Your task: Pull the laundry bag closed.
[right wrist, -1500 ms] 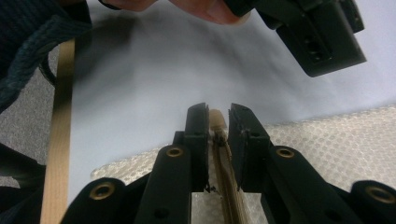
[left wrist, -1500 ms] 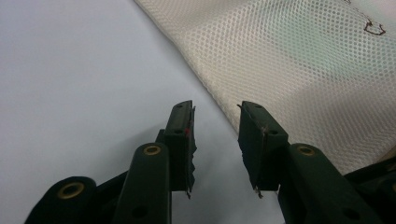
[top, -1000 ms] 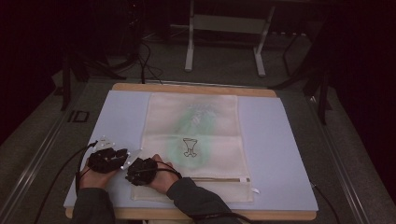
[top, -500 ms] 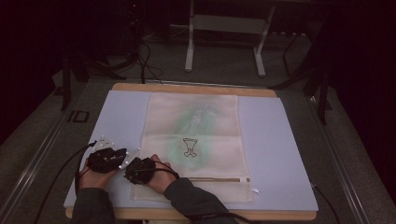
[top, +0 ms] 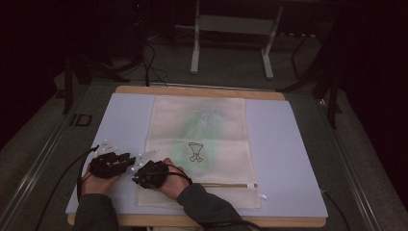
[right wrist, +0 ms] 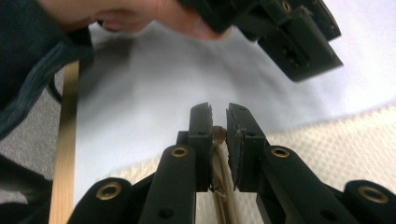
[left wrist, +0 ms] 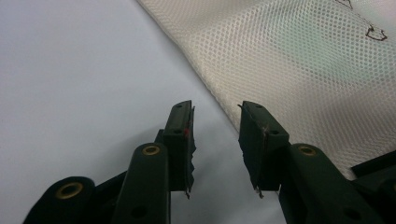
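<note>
jaws of the right hand-held gripper have closed on the mesh bag's zipper end; left hand-held gripper open.

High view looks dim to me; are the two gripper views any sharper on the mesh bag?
High view: dim, dark surround, soft; mesh bag weave unreadable. Left gripper view: evenly lit, weave crisp, open left gripper slightly soft. Right gripper view: right gripper shut on the zipper, hand blurred, shadow on the mat.
</note>
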Motion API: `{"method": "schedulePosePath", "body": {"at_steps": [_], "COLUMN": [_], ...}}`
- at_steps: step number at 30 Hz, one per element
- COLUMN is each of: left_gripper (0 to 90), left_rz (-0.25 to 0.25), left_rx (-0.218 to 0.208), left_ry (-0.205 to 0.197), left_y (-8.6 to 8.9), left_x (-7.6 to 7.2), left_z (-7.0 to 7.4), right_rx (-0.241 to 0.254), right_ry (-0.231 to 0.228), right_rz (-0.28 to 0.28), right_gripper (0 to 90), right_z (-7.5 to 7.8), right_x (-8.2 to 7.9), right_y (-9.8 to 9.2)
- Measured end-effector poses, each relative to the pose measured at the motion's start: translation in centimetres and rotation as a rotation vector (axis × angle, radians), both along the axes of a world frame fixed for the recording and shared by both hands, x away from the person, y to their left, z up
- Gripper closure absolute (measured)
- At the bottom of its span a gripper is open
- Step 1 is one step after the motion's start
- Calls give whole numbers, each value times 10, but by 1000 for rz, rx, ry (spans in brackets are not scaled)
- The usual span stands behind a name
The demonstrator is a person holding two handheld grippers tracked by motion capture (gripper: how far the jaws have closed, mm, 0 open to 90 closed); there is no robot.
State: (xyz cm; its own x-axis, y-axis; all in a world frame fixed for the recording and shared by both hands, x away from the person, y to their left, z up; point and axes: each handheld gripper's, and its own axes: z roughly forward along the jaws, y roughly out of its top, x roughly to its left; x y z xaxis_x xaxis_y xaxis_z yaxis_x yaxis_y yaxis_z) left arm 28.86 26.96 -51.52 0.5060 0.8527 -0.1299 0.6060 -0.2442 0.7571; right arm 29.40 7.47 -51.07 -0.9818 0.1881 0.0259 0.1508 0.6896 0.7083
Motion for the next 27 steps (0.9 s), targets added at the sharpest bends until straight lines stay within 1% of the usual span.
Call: {"method": "schedulePosePath", "body": {"at_steps": [1,3,7,12,15,18,22,27], "left_gripper": [645,644,645,650,656,665,711,745], "left_rz": [0,-1,-10,-16,-23,-38,-59,-83], "left_rx": [0,2,4,2,0,-2,-14,-14], "left_ry": [0,3,2,4,4,7,10,22], "left_y": [0,-1,-2,-2,-3,-6,-8,-11], "left_x": [0,0,0,-1,-1,-2,-4,-7], "left_z": [0,0,0,0,1,1,1,1], "right_rx": [-6,-13,-20,-27,-33,-39,-53,-42], "right_ry": [-11,-15,-3,22,19,34,19,13], "right_rz": [7,7,7,5,7,6,13,6], "right_gripper": [808,808,804,796,796,804,815,815], "right_z": [-1,-2,-8,-12,-14,-17,-17,-20], "right_x": [-1,-2,-2,2,3,3,0,-1], "right_y": [-3,-8,-13,-12,-10,-9,-9,-11]}}
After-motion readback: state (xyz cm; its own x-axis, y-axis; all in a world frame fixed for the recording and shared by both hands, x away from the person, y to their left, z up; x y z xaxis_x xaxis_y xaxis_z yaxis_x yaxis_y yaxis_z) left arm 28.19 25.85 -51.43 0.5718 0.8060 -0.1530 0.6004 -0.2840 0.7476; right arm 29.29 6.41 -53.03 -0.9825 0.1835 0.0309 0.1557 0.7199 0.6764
